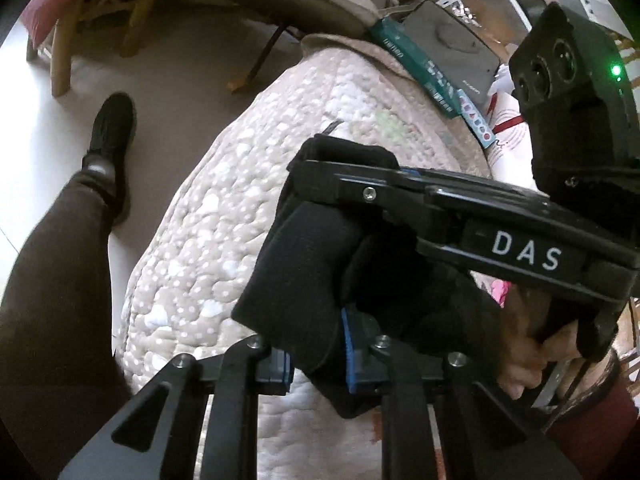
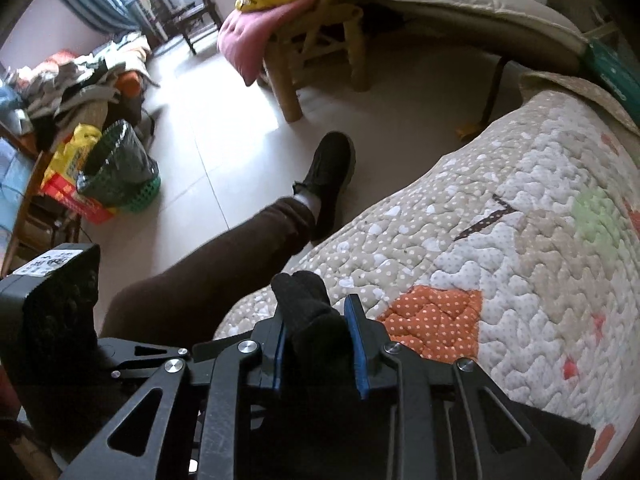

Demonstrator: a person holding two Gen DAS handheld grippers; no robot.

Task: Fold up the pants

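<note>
- My left gripper [image 1: 316,364] at the bottom squeezes the black pants [image 1: 296,280].
- My right gripper [image 2: 318,344] pinches the pants [image 2: 304,304] too, low middle.
- The quilt [image 2: 500,240] lies under them.
- A shoe [image 2: 328,172] sits further up.

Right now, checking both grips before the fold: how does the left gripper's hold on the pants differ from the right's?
The left gripper pinches a broad, flat fold of the black pants; the right gripper clamps a narrow bunched ridge. Both are shut on fabric above the quilt.
</note>
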